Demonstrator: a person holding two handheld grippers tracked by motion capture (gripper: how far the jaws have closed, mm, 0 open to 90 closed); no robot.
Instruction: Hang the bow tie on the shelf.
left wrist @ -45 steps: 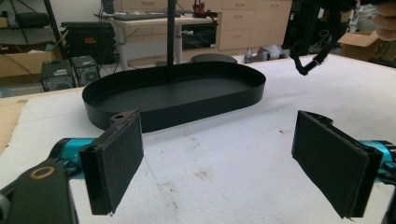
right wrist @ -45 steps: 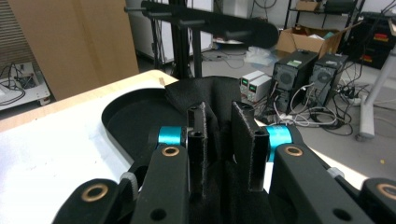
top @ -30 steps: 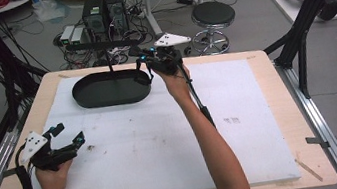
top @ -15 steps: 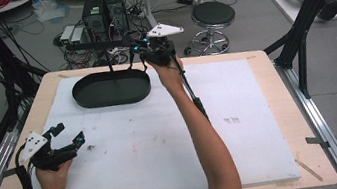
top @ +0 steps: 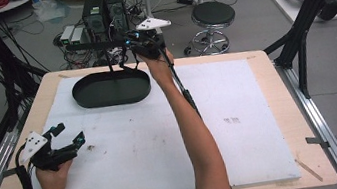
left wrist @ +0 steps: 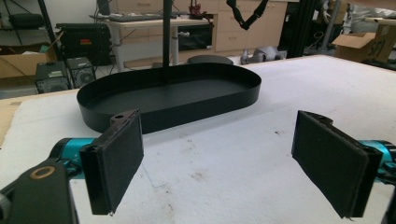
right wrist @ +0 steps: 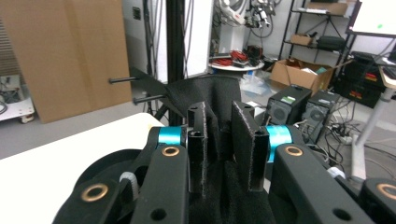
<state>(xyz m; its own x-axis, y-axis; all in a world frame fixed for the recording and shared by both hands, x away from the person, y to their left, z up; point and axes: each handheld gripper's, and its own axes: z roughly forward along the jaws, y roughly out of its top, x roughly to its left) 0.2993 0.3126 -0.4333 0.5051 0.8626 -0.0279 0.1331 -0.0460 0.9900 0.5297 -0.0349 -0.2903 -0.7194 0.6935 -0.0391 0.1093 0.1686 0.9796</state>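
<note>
A black oval tray [top: 110, 90] lies at the table's far left, and a thin black pole [top: 110, 65] rises from it to a crossbar [top: 91, 45]. My right gripper [top: 131, 43] is raised past the tray's far right end, close to that crossbar. Its jaws are shut on a piece of black fabric [right wrist: 212, 95]. Beyond the right gripper [right wrist: 219, 109] stand the pole [right wrist: 175, 42] and two short pegs [right wrist: 126, 80]. My left gripper [top: 69, 137] rests low at the near left of the table. The left gripper [left wrist: 219, 154] stands wide open with nothing between its jaws, facing the tray [left wrist: 187, 109].
A white mat [top: 242, 129] covers the wooden table [top: 273, 66]. Behind the far edge are computer towers [top: 103, 8] and a round stool [top: 213, 17]. Black frame struts [top: 307, 18] stand at the right, with cables on the floor at the left.
My right gripper has moved away from me and slightly left, rising toward the crossbar with the black fabric in its jaws. The left gripper has stayed in place.
</note>
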